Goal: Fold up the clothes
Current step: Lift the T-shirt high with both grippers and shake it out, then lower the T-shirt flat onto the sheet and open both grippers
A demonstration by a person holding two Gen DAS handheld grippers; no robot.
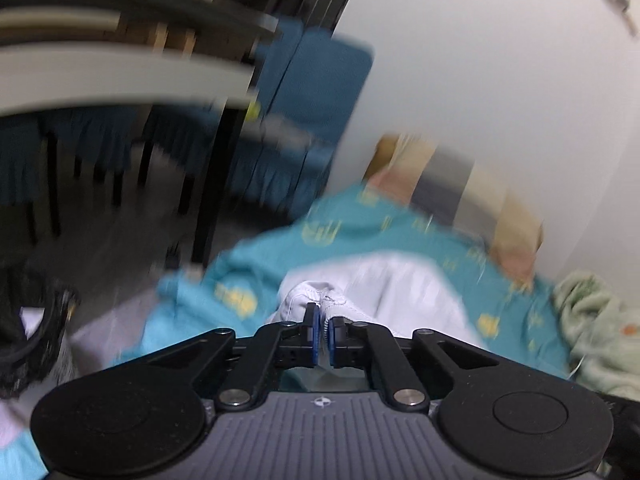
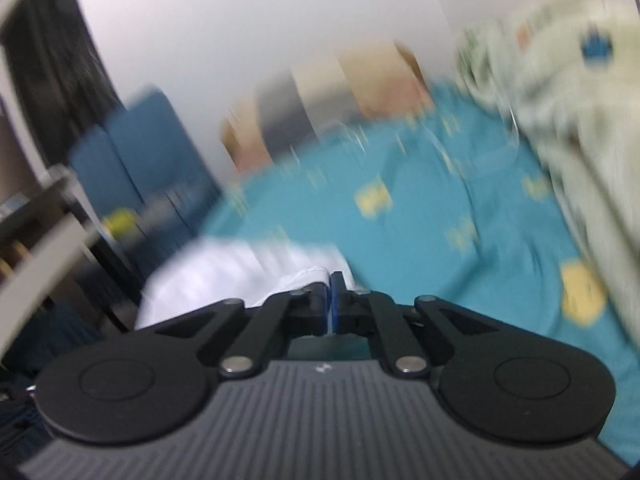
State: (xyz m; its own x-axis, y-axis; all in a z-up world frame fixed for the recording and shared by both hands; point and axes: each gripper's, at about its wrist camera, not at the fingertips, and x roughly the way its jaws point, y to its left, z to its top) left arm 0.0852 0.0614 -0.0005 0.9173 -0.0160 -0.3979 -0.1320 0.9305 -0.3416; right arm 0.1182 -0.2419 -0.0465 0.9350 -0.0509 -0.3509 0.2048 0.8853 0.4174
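Both views are motion-blurred. My left gripper [image 1: 324,316] is shut on a stitched edge of a white garment [image 1: 384,284], which hangs over a teal bed sheet with yellow prints [image 1: 352,232]. My right gripper [image 2: 331,280] is shut on another edge of the same white garment [image 2: 224,272], which spreads to the left of its jaws above the teal sheet [image 2: 460,208].
A pale green blanket lies bunched at the right [image 1: 600,320], [image 2: 560,80]. Striped pillows [image 1: 460,184], [image 2: 340,88] lean on the white wall. A blue upholstered chair [image 1: 312,92], [image 2: 140,148] and a dark-legged table [image 1: 120,76] stand to the left.
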